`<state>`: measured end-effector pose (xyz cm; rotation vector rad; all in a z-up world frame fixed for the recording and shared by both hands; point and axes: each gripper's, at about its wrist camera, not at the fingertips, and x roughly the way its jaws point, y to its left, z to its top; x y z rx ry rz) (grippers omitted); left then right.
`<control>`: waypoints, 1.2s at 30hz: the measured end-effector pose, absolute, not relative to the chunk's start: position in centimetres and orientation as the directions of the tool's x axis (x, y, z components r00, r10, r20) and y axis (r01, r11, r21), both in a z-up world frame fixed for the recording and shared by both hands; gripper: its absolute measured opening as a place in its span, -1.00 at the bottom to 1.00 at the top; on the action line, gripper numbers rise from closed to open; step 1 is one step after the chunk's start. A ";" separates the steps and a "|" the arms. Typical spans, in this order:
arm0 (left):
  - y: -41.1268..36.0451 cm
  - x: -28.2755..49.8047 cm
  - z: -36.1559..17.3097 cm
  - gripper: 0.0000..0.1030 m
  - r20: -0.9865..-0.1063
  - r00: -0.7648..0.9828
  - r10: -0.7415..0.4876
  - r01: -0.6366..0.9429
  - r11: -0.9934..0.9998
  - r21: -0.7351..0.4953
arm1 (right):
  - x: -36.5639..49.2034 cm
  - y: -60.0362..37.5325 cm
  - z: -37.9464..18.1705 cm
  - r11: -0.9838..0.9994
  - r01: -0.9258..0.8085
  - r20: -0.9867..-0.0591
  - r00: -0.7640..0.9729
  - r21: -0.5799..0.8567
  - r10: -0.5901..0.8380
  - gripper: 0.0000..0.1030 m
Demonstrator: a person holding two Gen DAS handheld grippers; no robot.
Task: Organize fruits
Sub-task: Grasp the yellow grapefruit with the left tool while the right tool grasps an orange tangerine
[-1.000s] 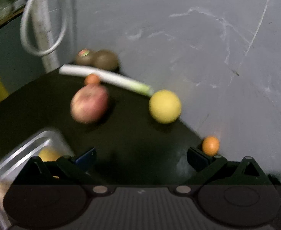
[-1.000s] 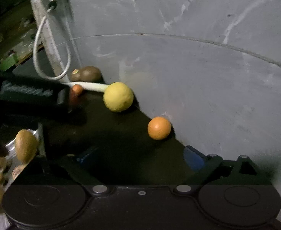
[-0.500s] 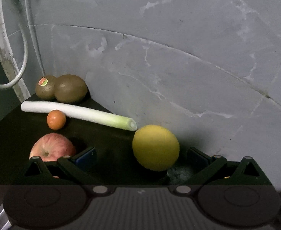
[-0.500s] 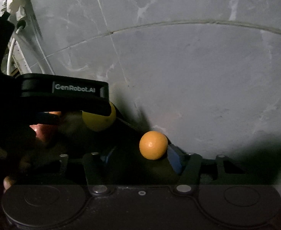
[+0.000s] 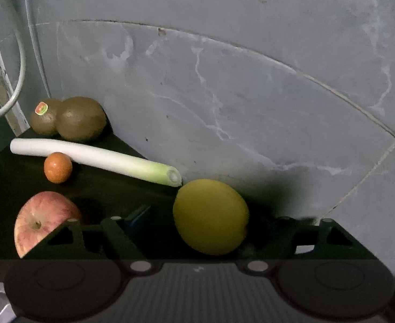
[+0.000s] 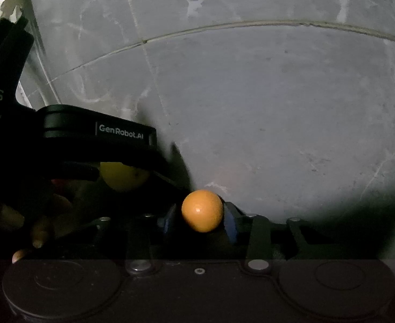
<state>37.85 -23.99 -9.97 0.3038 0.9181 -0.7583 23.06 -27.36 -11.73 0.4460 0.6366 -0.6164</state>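
blue pads of right tool (image 6: pixel 201 219) closing on small orange (image 6: pixel 201 210); left tool (image 5: pixel 200 222) closing round lemon (image 5: pixel 211 216), contact unclear.

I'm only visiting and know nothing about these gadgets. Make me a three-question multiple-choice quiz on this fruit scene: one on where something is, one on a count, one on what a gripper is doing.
1. Where does the leek lie?
A. On top of the apple
B. In front of the kiwis, near the wall
C. In a bowl

2. How many kiwis stand at the wall?
A. Two
B. Four
C. None

3. What is between the right gripper's blue pads?
A. Nothing
B. A leek
C. A small orange

Answers:
1 B: the left wrist view shows it stretched in front of both kiwis.
2 A: two brown fruits sit side by side, one stickered.
3 C: its jaws have just been closing, and the pads flank the small orange.
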 end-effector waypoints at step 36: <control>-12.4 25.6 -5.8 0.20 -0.756 0.346 -0.556 0.572 0.763 -0.300 | 15.1 -23.2 -8.6 0.884 0.455 -0.608 0.734 0.109 -0.303 -0.32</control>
